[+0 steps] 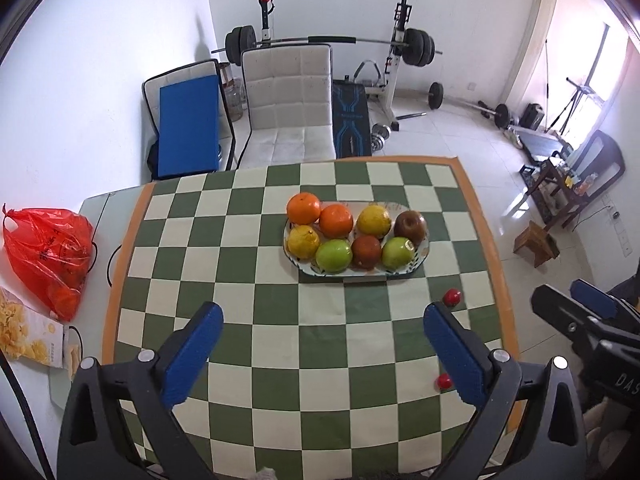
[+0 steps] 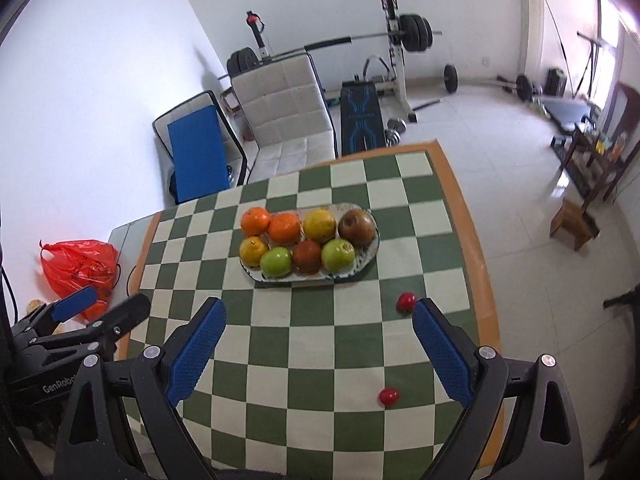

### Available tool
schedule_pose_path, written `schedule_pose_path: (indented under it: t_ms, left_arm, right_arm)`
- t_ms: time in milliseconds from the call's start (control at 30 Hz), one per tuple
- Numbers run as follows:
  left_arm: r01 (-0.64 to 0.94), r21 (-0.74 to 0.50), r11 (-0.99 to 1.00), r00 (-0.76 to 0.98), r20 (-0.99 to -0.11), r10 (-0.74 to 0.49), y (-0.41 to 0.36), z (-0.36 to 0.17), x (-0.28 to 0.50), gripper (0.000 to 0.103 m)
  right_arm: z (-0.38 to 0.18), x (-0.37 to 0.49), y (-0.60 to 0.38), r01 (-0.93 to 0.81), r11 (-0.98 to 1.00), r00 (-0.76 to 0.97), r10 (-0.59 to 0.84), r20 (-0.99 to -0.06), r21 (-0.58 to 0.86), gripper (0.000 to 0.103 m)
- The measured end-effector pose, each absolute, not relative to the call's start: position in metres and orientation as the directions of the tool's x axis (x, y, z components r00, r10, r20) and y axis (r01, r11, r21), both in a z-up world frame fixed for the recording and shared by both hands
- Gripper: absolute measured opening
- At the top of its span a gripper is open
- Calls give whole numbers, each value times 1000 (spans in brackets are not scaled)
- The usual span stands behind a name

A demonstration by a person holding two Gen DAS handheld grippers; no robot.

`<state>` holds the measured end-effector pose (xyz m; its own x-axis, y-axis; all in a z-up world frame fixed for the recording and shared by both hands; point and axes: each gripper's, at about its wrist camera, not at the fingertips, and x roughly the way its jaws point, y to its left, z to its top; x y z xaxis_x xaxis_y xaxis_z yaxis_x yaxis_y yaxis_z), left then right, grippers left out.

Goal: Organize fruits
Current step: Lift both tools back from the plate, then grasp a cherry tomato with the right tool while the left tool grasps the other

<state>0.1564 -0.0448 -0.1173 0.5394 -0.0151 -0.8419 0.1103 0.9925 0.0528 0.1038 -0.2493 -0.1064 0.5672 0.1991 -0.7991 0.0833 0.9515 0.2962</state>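
Mostly done: eight fruits are sitting on the oval plate (image 2: 370,254) — oranges, lemons, green apples, brownish apples. Two small red fruits, far one (image 2: 405,301) and near one (image 2: 388,396), are lying loose on the checkered counter (image 2: 320,360), likely remaining. Left gripper (image 1: 323,354) and right gripper (image 2: 320,350) are hovering, jaws wide, holding nothing. "GenRobo…" is reading on the left gripper's body.

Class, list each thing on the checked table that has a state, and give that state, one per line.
Left hand-held gripper: open, empty.
Right hand-held gripper: open, empty.
Oval plate: full, eight fruits in two rows.
Far small red fruit: loose on the cloth.
Near small red fruit: loose on the cloth.
Red plastic bag: tied, bulging.
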Motion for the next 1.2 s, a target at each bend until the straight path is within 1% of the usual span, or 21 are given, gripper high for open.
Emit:
schedule_pose_path:
  t_ms: [67,167,233,333,467,500,533,667,700,767,833,933,1033,1133,1200]
  left_arm:
    - [107,112,988,520,-853,41,-53,-136,163,103]
    - [121,151,981,469,-880,77,-64,-168,171,103]
    - [140,168,976,420,-902,96,-74,-195,178,103]
    - [173,200,964,338,-932,132,-91,-239,189,103]
    - [189,247,950,282,-941,189,-107,-283,203,103]
    - [189,268,945,277,-937,211,-110,-292,208,103]
    - [194,286,938,269,-935,229,-114,-302,213,103]
    - [208,317,926,234,-935,267,-123,-329,226,103]
    - [210,315,926,224,-937,268,-124,-333,228,103]
    - [214,300,930,205,-944,257,-128,-338,230,103]
    - [222,268,938,182,-956,230,-132,-341,229,103]
    - [252,223,942,138,-971,193,-143,-345,223,103]
    - [292,139,946,86,-989,119,-158,-348,210,103]
    - [394,42,918,29,-999,33,-185,-354,189,103]
    - [462,5,887,-2,-1000,6,-203,-360,175,103]
  right_arm:
    - [-132,109,-265,120,948,533,190,-825,295,97]
    - [-181,119,-291,174,939,454,189,-871,295,95]
    - [-213,125,-305,208,936,403,183,-897,284,83]
    - [-264,139,-326,255,916,340,214,-916,309,74]
    - [-314,166,-342,283,902,303,239,-923,327,66]
    - [-324,175,-343,285,900,294,246,-923,331,61]
    - [-331,182,-343,282,900,285,252,-925,332,58]
    - [-362,217,-338,268,908,247,257,-934,321,54]
    - [-367,222,-336,261,910,239,262,-935,322,52]
    - [-377,233,-329,241,919,219,263,-939,314,44]
    - [-386,241,-321,216,927,202,266,-943,307,33]
    - [-387,239,-315,187,936,214,257,-942,298,32]
    - [-376,219,-322,183,935,239,256,-936,303,32]
    - [-365,186,-337,204,932,252,246,-936,300,32]
    - [-362,163,-348,228,928,248,238,-939,295,32]
